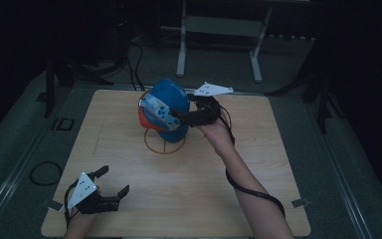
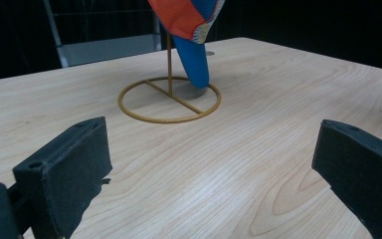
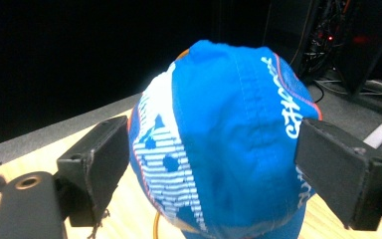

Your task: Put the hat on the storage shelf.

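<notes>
Jaws of the right gripper (image 1: 181, 115) stand spread, one on each side of the blue cap (image 3: 224, 144), close against its fabric; contact cannot be told. Cap sits on a gold wire stand (image 1: 164, 142) at the far middle of the wooden table (image 1: 258, 169), orange part toward the left. Left gripper (image 1: 113, 181) rests at the near left corner, jaws wide apart, nothing between them, well apart from the stand.

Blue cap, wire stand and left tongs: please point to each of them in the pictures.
blue cap (image 3: 229, 134), right gripper view, on its crown.
wire stand (image 2: 169, 99), left gripper view, on the ring base's crossbar.
left tongs (image 1: 113, 181), high view, midway between the open fingertips.
</notes>
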`<action>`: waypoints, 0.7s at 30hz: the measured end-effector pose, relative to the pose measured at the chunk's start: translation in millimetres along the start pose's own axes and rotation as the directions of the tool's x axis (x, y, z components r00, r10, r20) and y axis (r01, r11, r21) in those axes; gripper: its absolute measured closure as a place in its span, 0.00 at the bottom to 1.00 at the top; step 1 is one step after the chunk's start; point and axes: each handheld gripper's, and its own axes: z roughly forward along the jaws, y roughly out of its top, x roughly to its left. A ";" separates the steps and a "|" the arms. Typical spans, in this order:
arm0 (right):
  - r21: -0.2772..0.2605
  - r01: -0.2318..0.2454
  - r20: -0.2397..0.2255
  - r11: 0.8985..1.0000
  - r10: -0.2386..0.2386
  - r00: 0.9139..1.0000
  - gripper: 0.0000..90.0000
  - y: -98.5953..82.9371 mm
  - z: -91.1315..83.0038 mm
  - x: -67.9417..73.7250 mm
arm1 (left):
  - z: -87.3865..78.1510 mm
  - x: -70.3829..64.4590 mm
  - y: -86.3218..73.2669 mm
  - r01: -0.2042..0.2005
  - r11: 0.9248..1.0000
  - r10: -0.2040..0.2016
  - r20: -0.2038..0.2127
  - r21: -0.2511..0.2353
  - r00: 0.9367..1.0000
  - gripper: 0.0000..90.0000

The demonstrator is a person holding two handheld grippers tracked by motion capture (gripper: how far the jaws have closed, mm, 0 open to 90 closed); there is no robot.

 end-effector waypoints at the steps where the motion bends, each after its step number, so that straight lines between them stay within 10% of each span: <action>1: 0.007 -0.001 0.002 1.000 0.001 1.000 0.15 -1.8 -0.9 0.1 | 0.3 -0.6 -0.4 -0.002 1.000 0.002 0.001 0.002 1.000 0.03; 21: 0.032 0.040 -0.030 0.999 -0.039 0.999 0.16 -48.4 -21.4 1.8 | 2.7 -1.5 -5.2 -0.010 1.000 0.009 0.013 0.024 1.000 0.03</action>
